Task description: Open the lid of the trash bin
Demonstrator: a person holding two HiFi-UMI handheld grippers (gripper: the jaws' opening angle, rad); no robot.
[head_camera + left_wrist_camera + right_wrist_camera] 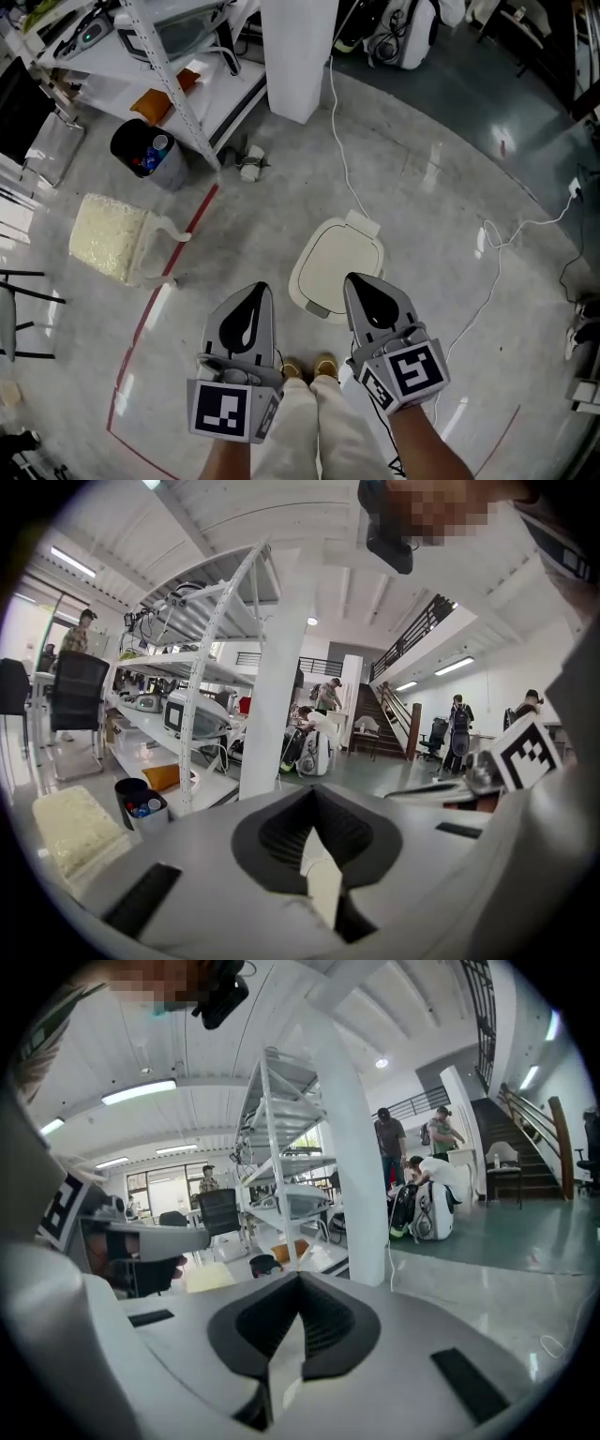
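A white trash bin [336, 266] stands on the floor just ahead of my feet, its lid down flat. In the head view my left gripper [260, 287] hangs left of the bin and my right gripper [350, 278] overlaps the bin's near right edge; both are held above it and are shut with nothing between the jaws. In the left gripper view the left gripper [314, 789] points level across the room, and the right gripper [298, 1277] does the same in its own view. The bin is outside both gripper views.
A black bin [147, 150] with bottles sits by a white shelving rack [192, 89] at the far left. A cream woven bag [111, 236] lies left. A white pillar [300, 56] stands behind the trash bin, and a white cable [342, 164] and red floor tape [150, 309] run nearby.
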